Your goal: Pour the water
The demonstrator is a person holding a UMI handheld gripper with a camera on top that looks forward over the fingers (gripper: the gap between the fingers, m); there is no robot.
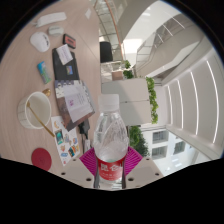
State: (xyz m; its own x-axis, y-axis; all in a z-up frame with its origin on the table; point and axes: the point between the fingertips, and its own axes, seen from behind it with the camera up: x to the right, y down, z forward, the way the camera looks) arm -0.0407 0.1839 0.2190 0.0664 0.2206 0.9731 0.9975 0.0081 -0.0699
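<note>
Bottle (110, 140) is clamped between the pink pads of the gripper (110, 172), held upright and lifted high above the table (30, 70), cap still on; the white bowl (38, 108) below is judged the likely pouring target.

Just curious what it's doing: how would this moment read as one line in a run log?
task: pour water | gripper: shut on water bottle | bottle: capped, lifted | bowl: on table, beyond the fingers
</note>
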